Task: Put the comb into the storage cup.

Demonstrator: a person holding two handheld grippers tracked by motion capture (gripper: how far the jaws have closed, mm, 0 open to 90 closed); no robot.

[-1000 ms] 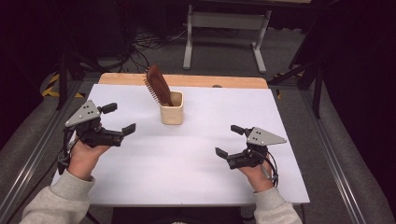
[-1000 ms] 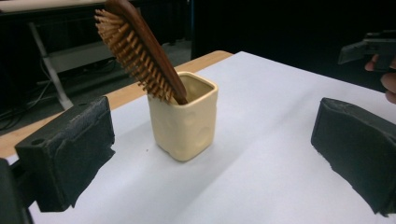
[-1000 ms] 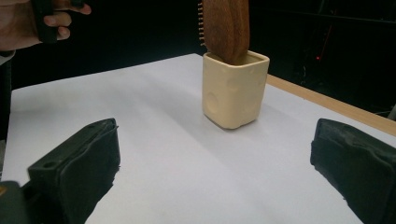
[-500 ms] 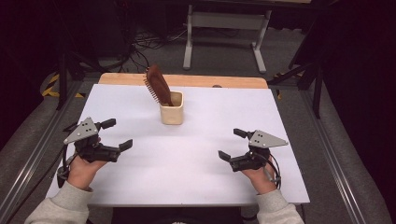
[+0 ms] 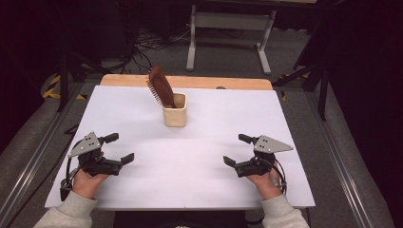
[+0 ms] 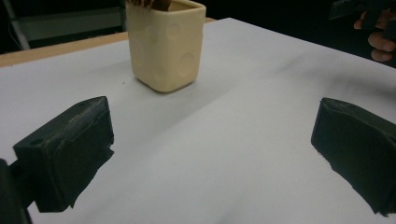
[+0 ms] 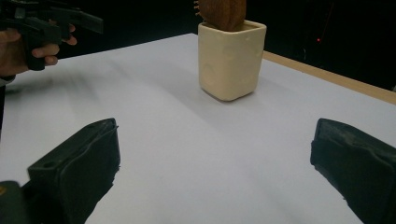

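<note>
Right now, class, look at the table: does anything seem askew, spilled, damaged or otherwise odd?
Only one thing: the brown hairbrush leans at a slant in the cream cup, head up, rather than upright. The cup itself stands upright on the white table; nothing is spilled or broken. Both grippers are open, apart from it.

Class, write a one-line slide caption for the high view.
Two open grippers, left gripper and right gripper, rest apart from a cream cup holding a brown hairbrush.

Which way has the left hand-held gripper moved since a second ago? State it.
Yes: the left hand-held gripper has moved toward the person, away from the cup.
</note>
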